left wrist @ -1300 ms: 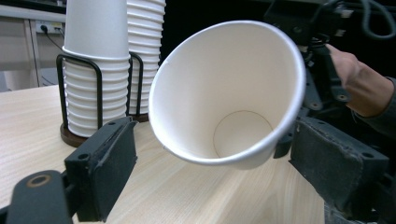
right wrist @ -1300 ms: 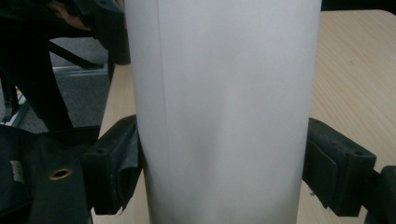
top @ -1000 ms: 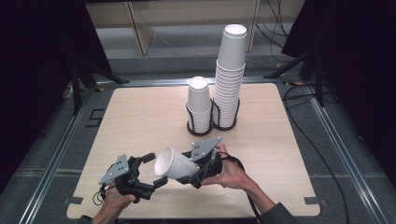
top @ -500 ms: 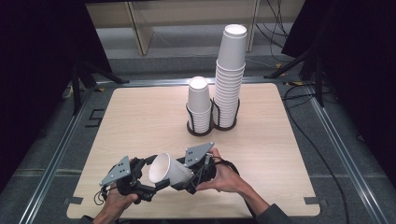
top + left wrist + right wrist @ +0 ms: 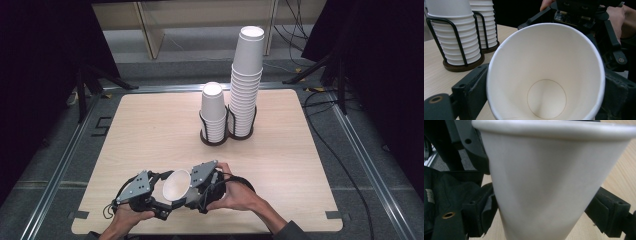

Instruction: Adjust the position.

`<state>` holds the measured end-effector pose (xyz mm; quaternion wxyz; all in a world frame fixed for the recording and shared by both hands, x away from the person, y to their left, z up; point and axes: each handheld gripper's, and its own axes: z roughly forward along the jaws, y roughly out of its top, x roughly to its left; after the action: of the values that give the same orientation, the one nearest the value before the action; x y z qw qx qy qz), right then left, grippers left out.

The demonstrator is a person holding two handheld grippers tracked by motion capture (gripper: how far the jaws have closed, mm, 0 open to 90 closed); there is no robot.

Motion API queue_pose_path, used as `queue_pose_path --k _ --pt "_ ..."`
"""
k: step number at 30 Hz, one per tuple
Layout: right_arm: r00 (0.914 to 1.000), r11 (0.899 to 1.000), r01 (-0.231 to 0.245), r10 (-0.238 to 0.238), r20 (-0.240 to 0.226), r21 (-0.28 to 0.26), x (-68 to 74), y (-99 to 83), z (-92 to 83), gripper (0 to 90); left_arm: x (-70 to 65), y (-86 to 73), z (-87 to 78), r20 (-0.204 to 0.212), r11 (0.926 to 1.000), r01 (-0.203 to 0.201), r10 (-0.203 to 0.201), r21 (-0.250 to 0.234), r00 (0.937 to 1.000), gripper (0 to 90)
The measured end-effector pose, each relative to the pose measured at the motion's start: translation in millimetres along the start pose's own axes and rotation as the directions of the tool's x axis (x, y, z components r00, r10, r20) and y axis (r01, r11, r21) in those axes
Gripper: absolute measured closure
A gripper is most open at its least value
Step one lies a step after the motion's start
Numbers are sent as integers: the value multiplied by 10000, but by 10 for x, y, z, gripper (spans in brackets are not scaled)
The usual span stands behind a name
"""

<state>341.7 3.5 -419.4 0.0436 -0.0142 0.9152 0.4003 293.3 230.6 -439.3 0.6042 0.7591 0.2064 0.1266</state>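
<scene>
We hold one cup [image 5: 176, 186] between both grippers, left [image 5: 159, 199] just closing on it, right [image 5: 192, 192] clamped; stacking on the racks [image 5: 214, 140] remains.

The cup [image 5: 176, 185] is showing plain white, inside and out, with a faint tan ring around its base in the left gripper view, and the two cup stacks [image 5: 245, 80] are showing the same unmarked white. The holder [image 5: 227, 132] is looking black in its wire and dark brown at its base, while the table [image 5: 150, 130] is showing pale wood grain. The left gripper [image 5: 165, 197] and right gripper [image 5: 192, 192] are appearing black with grey top plates.
</scene>
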Motion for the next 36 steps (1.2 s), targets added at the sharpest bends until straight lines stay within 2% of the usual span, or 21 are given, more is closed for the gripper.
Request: queue_pose_path --k 1,2,4,5,7,9,11,15,16,18,19,21,22,23,24,25,27,29,31,34,36 --pt "9999 10000 -55 55 -106 29 1 -2 7 187 -3 -10 22 92 9996 140 -138 -258 9999 84" --pt "9998 9999 -99 100 -158 32 2 -5 7 196 8 -9 13 122 9999 40 -39 -142 9999 84" --pt "9998 10000 -44 43 -190 -48 -8 -10 15 196 10 -10 19 179 9998 112 -109 -168 9998 83" --pt "9990 9995 -315 316 -314 14 3 -16 18 198 7 -9 15 113 9999 97 -96 -84 9999 82" --pt "9990 9996 -297 296 -345 -9 1 -20 26 200 7 -6 7 85 10000 87 -87 32 9999 82" --pt "9987 9995 -312 308 -400 -108 -4 -24 26 205 11 -17 15 162 9993 217 -212 -292 9996 79" --pt "9987 9993 -303 293 -426 -225 -12 -26 17 207 16 -16 -4 84 9991 314 -311 -295 9995 71" --pt "9979 9985 -423 406 -512 -345 -25 -36 -1 212 13 -17 -7 129 9963 390 -381 -770 9992 57" --pt "9984 9990 -373 362 -443 -228 -29 -48 -2 214 23 -12 -20 81 9977 319 -315 -602 9995 59" --pt "9978 9982 -519 507 -418 -284 -36 -71 0 215 32 -16 -24 -49 9977 364 -368 -568 9993 60" --pt "9977 9980 -567 556 -389 -278 -43 -80 0 215 37 -25 -4 -4 9956 413 -414 -843 9991 60" --pt "9977 9974 -655 649 -200 -311 -70 -106 -16 216 29 -16 -28 -427 9969 450 -478 -644 9979 71" --pt "9971 9967 -752 747 -177 -320 -87 -126 -29 216 36 -16 -37 -448 9969 435 -465 -661 9979 81" --pt "9964 9957 -846 843 -99 -365 -102 -147 -45 216 41 -19 -43 -391 9947 526 -562 -883 9977 98" --pt "9951 9946 -976 980 101 -348 -111 -169 -64 216 59 -14 -66 -430 9953 429 -468 -868 9980 127" --pt "9953 9951 -944 950 198 -284 -131 -194 -80 216 65 -11 -67 -512 9933 508 -563 -1036 9971 154" --pt "9918 9914 -1218 1235 327 -479 -156 -247 -118 216 82 -14 -79 -632 9926 554 -625 -1079 9960 129" --pt "9851 9864 -1497 1547 752 -684 -199 -321 -174 215 89 -19 -77 -612 9912 608 -684 -1175 9958 145" --pt "9719 9730 -1898 2052 1153 -1314 -256 -410 -243 213 84 -16 -86 -628 9917 667 -739 -1101 9953 143" --pt "9430 9468 -2362 2775 1835 -2184 -338 -540 -384 212 85 -21 -79 -659 9915 635 -713 -1136 9953 143" --pt "9176 9227 -2605 3281 2244 -2841 -393 -642 -510 209 91 -27 -82 -715 9922 656 -734 -1063 9947 143"
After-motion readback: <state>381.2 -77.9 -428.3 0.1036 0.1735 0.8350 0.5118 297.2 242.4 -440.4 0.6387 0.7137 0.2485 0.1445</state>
